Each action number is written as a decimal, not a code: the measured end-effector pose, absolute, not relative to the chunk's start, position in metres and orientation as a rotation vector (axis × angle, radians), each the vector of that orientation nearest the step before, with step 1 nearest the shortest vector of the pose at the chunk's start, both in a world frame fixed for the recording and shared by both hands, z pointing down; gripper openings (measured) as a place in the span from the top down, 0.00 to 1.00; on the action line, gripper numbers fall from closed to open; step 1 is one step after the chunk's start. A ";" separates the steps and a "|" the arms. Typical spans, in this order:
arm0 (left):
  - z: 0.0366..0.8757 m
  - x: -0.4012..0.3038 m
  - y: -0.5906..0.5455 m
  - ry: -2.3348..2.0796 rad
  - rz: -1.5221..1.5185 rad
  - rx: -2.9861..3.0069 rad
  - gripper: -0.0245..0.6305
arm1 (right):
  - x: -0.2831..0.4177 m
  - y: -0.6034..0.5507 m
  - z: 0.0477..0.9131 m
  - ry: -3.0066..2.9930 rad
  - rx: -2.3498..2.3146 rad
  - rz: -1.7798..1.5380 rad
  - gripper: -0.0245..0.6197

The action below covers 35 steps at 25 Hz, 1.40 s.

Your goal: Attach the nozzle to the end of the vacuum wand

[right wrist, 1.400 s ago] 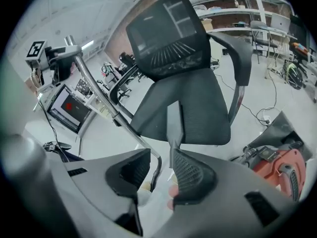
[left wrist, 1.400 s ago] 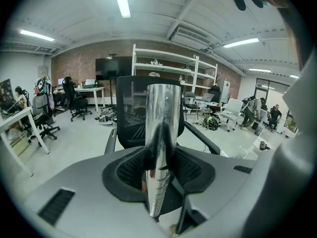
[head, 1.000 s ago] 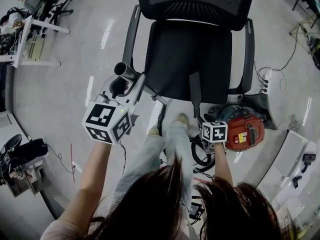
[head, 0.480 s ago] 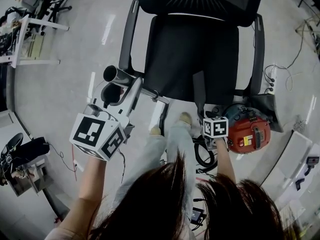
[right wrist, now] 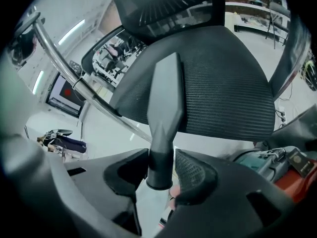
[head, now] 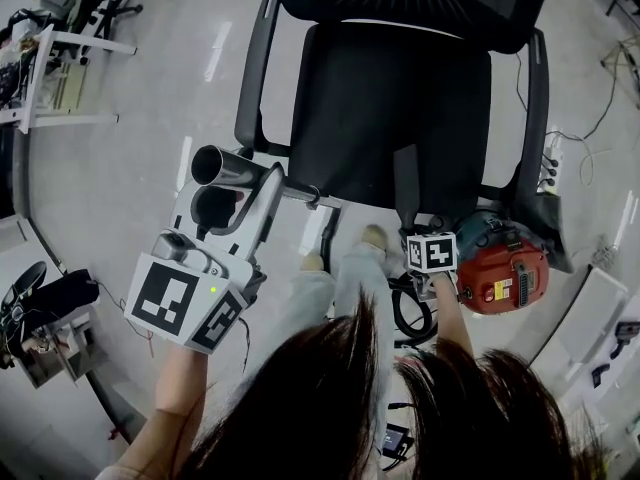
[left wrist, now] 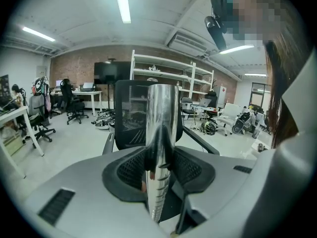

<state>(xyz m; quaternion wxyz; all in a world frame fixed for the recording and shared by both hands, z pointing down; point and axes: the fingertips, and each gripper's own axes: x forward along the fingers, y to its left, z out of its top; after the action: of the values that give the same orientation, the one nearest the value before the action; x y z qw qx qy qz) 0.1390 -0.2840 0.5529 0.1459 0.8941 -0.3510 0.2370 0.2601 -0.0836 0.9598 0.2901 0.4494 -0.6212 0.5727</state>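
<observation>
A black chair (head: 390, 118) stands on the shiny grey floor (head: 120, 188). A red machine (head: 505, 273) sits beside it. A white table (head: 90, 42) is far off.

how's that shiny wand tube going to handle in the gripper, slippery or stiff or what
The wand looks like polished chrome, mirror-bright, so it is probably slippery in the left gripper. It reads as a straight metal tube, so likely stiff. In the head view its open end shows it hollow, so probably light for its length.
</observation>
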 end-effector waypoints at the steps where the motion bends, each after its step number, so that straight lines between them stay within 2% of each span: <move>1: 0.554 0.139 -0.284 -1.011 0.683 2.571 0.72 | 0.259 -0.084 0.963 -1.653 1.189 1.530 0.71; 12: 0.547 0.145 -0.289 -0.987 0.562 2.590 0.72 | 0.247 -0.084 0.981 -1.597 1.136 1.632 0.70; 15: 0.553 0.138 -0.289 -0.996 0.627 2.591 0.72 | 0.246 -0.084 0.977 -1.617 1.162 1.706 0.70; 35: 0.544 0.123 -0.274 -0.971 0.614 2.622 0.72 | 0.224 -0.078 0.899 -1.705 1.429 1.944 0.70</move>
<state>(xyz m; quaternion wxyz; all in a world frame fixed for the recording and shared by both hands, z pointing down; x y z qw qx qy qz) 0.1233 -0.2740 0.5438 0.1389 0.9071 -0.3359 0.2124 0.2242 -0.0778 0.8991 0.0937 0.4816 -0.5747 0.6550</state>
